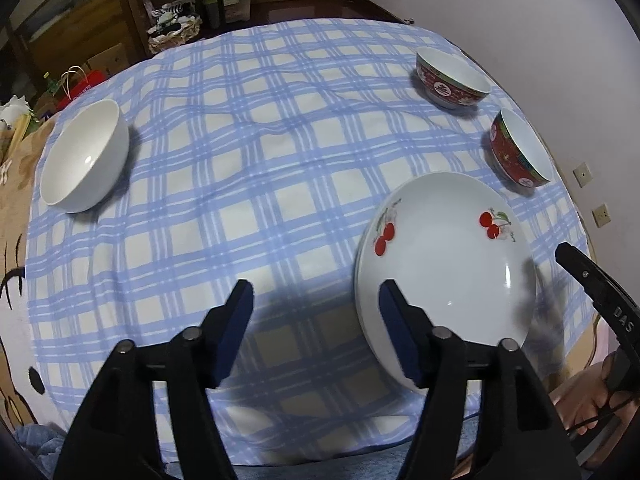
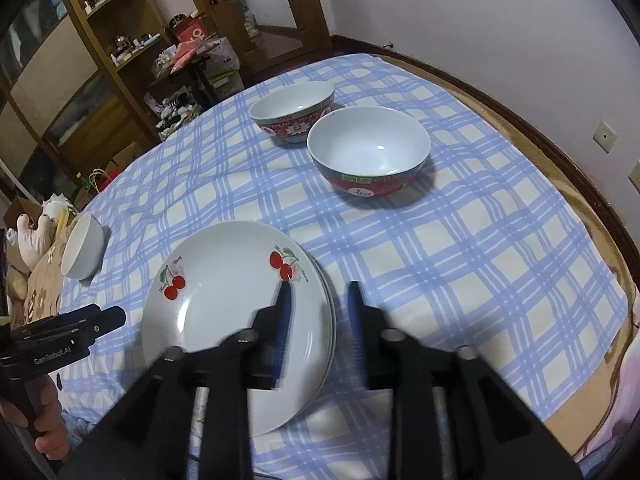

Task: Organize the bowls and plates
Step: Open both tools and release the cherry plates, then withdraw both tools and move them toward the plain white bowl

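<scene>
A blue-and-white checked cloth [image 2: 460, 280] covers the bed. On it lie a stack of cherry-printed plates [image 2: 224, 320], two red patterned bowls [image 2: 372, 152] [image 2: 294, 112] close together, and a plain white bowl [image 1: 84, 156] well apart.

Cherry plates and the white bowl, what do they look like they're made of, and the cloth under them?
Cherry plates: likely glazed ceramic or porcelain; glossy white with sharp light glints and printed cherries. White bowl: likely the same, plain, with a bright highlight inside. Cloth: soft woven fabric, matte, blue checks, lying in wrinkles.
</scene>
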A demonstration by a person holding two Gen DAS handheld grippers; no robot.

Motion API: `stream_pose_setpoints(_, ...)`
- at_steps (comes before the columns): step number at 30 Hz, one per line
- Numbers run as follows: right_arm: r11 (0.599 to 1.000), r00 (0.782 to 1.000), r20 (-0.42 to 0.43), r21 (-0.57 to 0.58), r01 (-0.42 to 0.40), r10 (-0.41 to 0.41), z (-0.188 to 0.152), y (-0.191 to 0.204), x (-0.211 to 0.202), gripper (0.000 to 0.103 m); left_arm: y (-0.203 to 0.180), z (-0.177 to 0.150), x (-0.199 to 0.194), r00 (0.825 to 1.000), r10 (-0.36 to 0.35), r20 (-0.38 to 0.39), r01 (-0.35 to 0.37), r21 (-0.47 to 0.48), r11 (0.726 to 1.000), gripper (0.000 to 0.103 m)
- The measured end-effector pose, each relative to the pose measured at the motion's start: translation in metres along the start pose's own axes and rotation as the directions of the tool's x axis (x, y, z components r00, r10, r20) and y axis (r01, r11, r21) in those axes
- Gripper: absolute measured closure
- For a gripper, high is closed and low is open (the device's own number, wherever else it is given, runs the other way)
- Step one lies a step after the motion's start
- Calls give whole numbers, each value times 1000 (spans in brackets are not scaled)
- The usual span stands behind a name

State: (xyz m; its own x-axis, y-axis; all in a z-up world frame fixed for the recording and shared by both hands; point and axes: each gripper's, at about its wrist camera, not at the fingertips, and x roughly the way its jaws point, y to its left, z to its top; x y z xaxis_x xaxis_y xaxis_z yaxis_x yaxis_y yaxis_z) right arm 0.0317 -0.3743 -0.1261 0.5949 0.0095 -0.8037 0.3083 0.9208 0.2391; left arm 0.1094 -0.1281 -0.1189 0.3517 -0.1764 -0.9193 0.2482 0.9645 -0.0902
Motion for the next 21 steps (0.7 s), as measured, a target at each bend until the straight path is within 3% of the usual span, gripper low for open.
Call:
stream_pose_setpoints(3, 1000, 1000, 15, 18, 0, 0, 0, -2, -3, 38, -3, 0, -4, 1000, 10, 21, -10, 10, 1000, 19)
stream_pose_setpoints(7, 999, 1000, 23, 43, 10, -11, 0, -6, -5, 31, -10, -1, -12, 998, 15, 61, -17, 33, 999, 9)
stream_pose_setpoints(12, 998, 999, 41, 57, 5, -7, 1, -9, -7, 13, -9, -1, -12, 997, 48, 64, -50, 27, 998, 7)
stream_pose_setpoints(21, 993, 998, 55, 112, 23, -29, 2, -19, -8, 12, -8, 3, -8, 995, 62, 73, -64, 26, 998, 7)
